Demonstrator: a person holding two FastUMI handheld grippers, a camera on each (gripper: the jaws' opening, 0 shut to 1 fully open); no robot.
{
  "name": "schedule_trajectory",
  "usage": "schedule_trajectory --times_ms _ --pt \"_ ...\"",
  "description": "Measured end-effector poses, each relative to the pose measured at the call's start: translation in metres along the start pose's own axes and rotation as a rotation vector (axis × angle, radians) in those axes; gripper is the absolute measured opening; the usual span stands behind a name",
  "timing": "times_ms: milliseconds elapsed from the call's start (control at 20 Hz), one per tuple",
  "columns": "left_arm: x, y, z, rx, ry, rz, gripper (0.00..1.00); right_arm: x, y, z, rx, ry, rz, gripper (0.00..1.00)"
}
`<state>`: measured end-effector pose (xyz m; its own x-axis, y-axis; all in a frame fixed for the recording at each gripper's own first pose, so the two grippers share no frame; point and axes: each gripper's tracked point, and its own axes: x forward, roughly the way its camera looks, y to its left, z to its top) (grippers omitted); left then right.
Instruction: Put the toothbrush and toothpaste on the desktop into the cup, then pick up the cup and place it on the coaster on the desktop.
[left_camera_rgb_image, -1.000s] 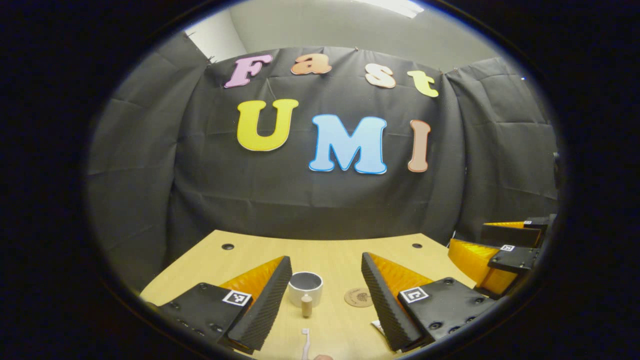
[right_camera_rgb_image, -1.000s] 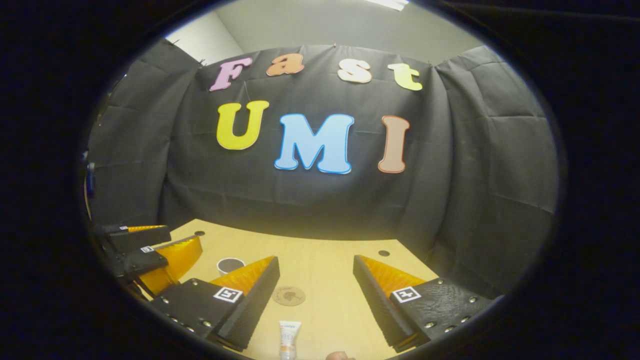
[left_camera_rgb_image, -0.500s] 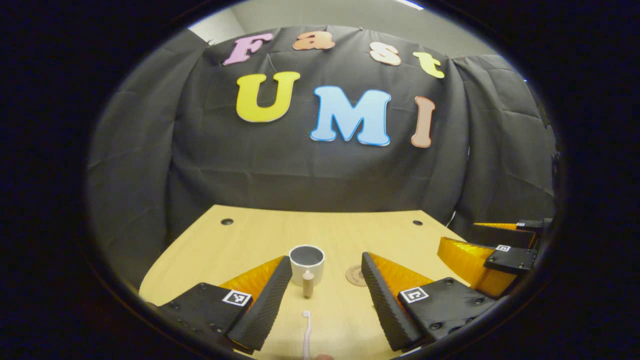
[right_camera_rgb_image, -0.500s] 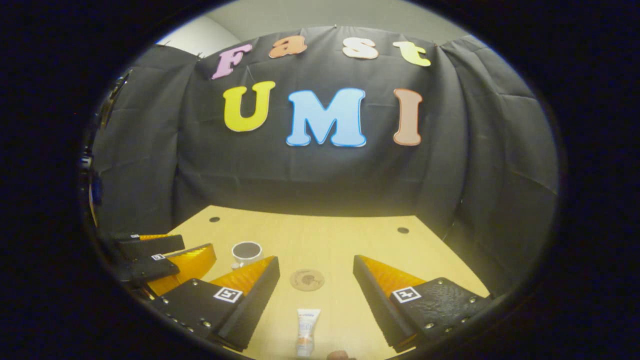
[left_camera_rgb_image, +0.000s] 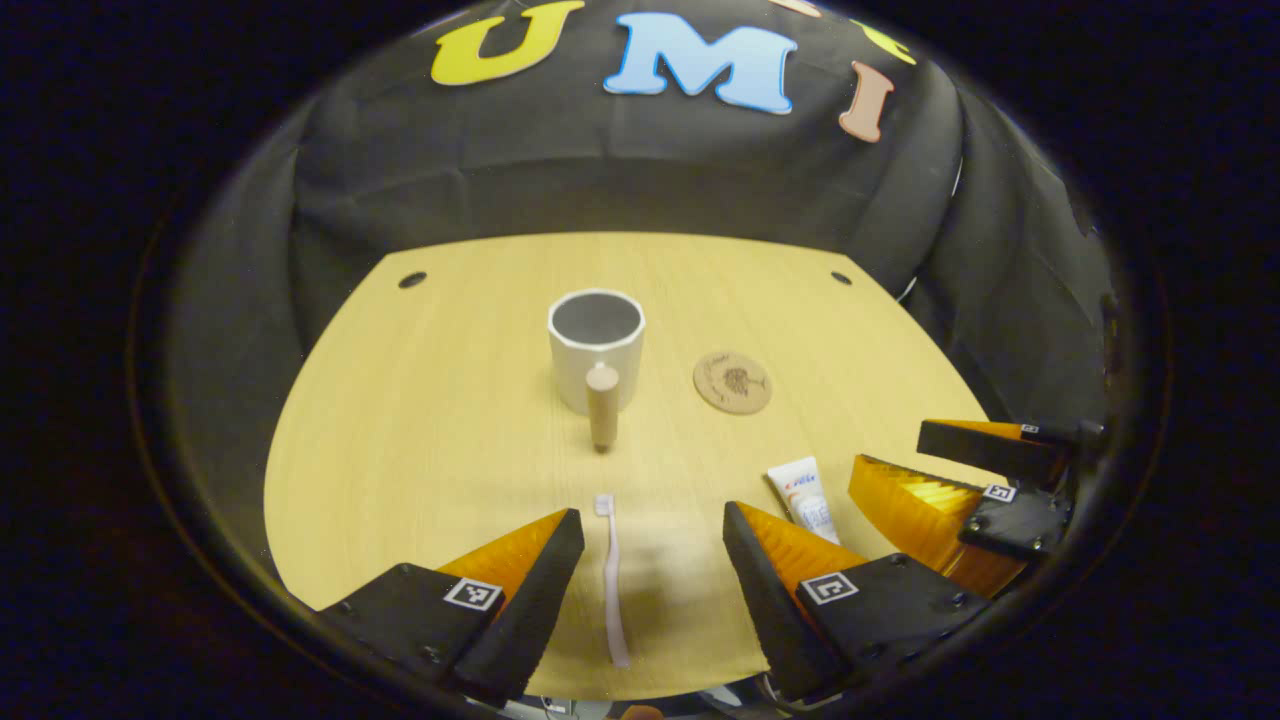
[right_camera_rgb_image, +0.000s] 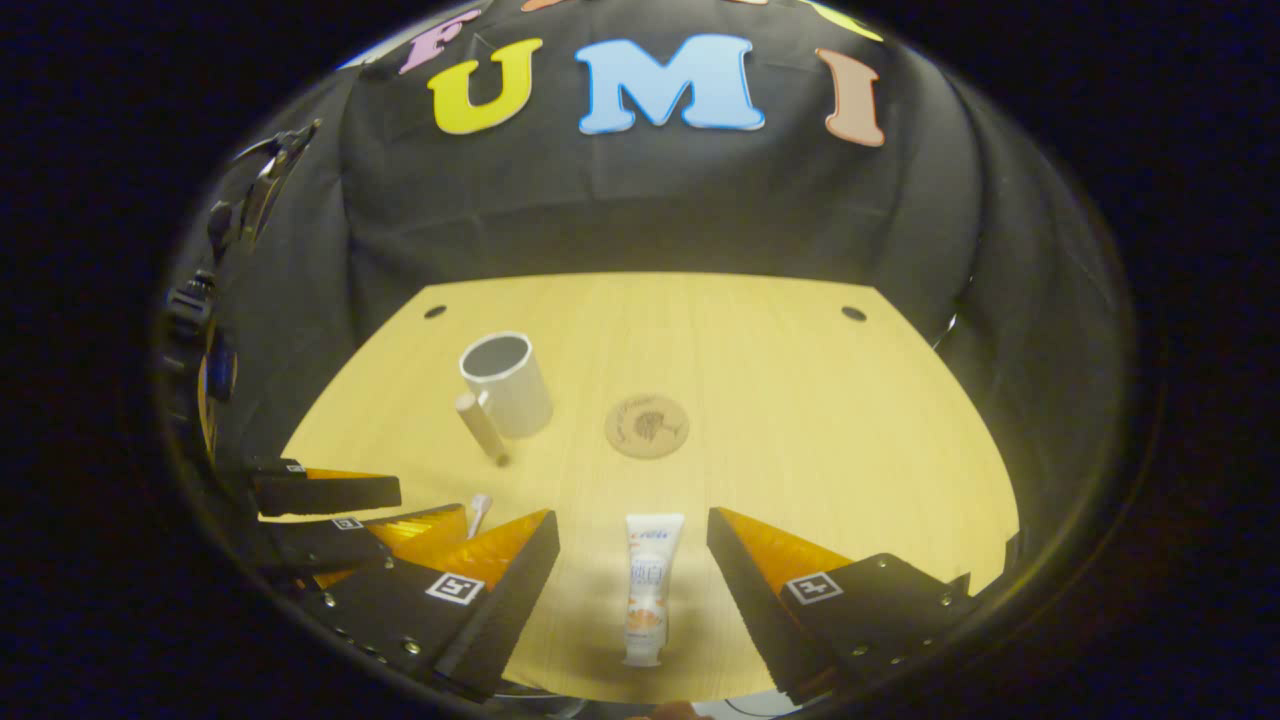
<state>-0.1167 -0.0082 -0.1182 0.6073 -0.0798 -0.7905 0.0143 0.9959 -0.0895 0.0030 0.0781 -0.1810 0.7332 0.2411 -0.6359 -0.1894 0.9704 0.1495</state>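
Observation:
A white cup (left_camera_rgb_image: 596, 345) with a wooden peg handle (left_camera_rgb_image: 602, 404) stands on the wooden desktop (left_camera_rgb_image: 420, 420); it appears again as the cup (right_camera_rgb_image: 508, 381) in the right gripper view. A round cork coaster (left_camera_rgb_image: 733, 381) lies to its right, also coaster (right_camera_rgb_image: 647, 426). A pale toothbrush (left_camera_rgb_image: 611, 575) lies lengthwise between the fingers of my open left gripper (left_camera_rgb_image: 650, 545), which hovers above it. The toothpaste tube (right_camera_rgb_image: 645, 585) lies between the fingers of my open right gripper (right_camera_rgb_image: 630, 545), cap toward me. The tube (left_camera_rgb_image: 803, 498) and right gripper (left_camera_rgb_image: 960, 480) show at the left gripper view's right.
Black cloth walls close the desk at the back and sides. Two small dark holes (left_camera_rgb_image: 411, 280) (left_camera_rgb_image: 841, 278) sit near the desk's far corners. The near desk edge (left_camera_rgb_image: 640, 690) runs just under both grippers.
Both grippers have tipped downward and risen, so the desktop now takes up much more of each view. The toothbrush and the toothpaste show in full between the fingers. Nothing on the desk moved.

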Motion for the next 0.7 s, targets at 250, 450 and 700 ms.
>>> schedule_trajectory --times_ms 250,450,700 --pt "-0.007 -0.001 -0.003 -0.058 0.221 -0.014 0.94 0.031 0.003 -0.032 -0.01 0.163 -0.001 0.94" --pt "-0.006 0.009 -0.012 -0.05 0.338 0.011 0.95 0.051 0.006 -0.062 0.004 0.316 0.012 0.95" --pt "0.007 0.033 -0.029 -0.043 0.424 0.068 0.94 0.062 0.002 -0.076 0.043 0.405 0.025 0.95"
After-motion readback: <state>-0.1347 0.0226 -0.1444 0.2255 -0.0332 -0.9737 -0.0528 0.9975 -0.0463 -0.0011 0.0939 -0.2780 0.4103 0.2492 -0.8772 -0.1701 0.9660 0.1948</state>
